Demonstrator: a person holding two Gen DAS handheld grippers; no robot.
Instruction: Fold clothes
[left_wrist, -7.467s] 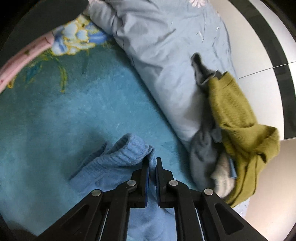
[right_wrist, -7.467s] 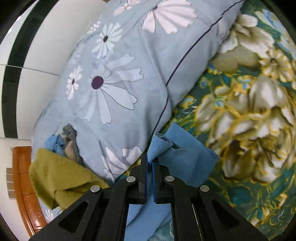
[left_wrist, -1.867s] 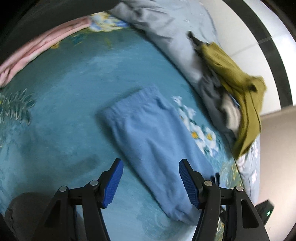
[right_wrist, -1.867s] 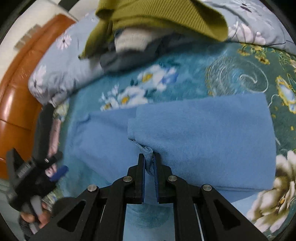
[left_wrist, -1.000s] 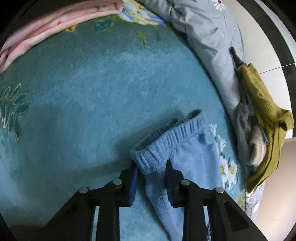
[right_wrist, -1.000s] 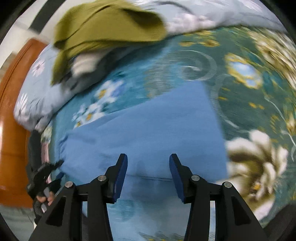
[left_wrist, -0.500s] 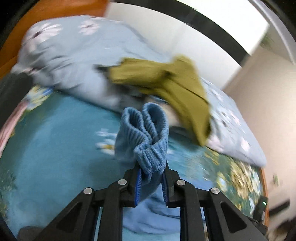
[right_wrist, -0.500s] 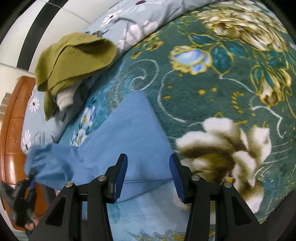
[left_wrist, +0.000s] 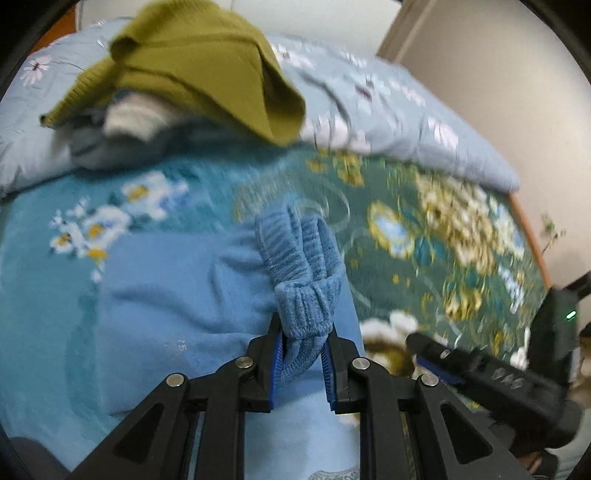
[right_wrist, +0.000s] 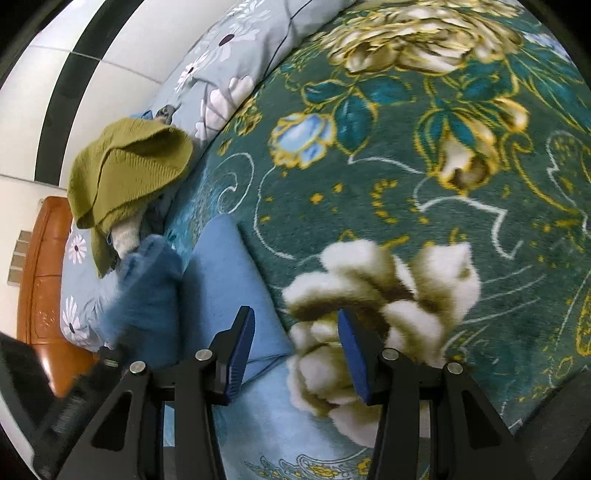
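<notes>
A light blue fleece garment (left_wrist: 166, 295) lies on the floral bedspread. My left gripper (left_wrist: 302, 350) is shut on its ribbed waistband (left_wrist: 303, 280), bunched and lifted over the rest of the cloth. In the right wrist view the same garment (right_wrist: 221, 288) lies at lower left, with the lifted waistband end (right_wrist: 144, 291) blurred beside it. My right gripper (right_wrist: 297, 350) is open and empty, its jaws wide apart over the garment's edge and a white flower of the print. The right gripper also shows in the left wrist view (left_wrist: 480, 369) at lower right.
A pile of clothes topped by an olive knit sweater (left_wrist: 192, 62) rests on a grey-blue flowered quilt (left_wrist: 388, 110) at the back; it also shows in the right wrist view (right_wrist: 125, 173). An orange wooden headboard (right_wrist: 40, 280) and the wall bound the bed.
My left gripper has carried the waistband over the garment toward the right gripper's end. My right gripper has stayed open and shifted slightly toward the garment's edge.
</notes>
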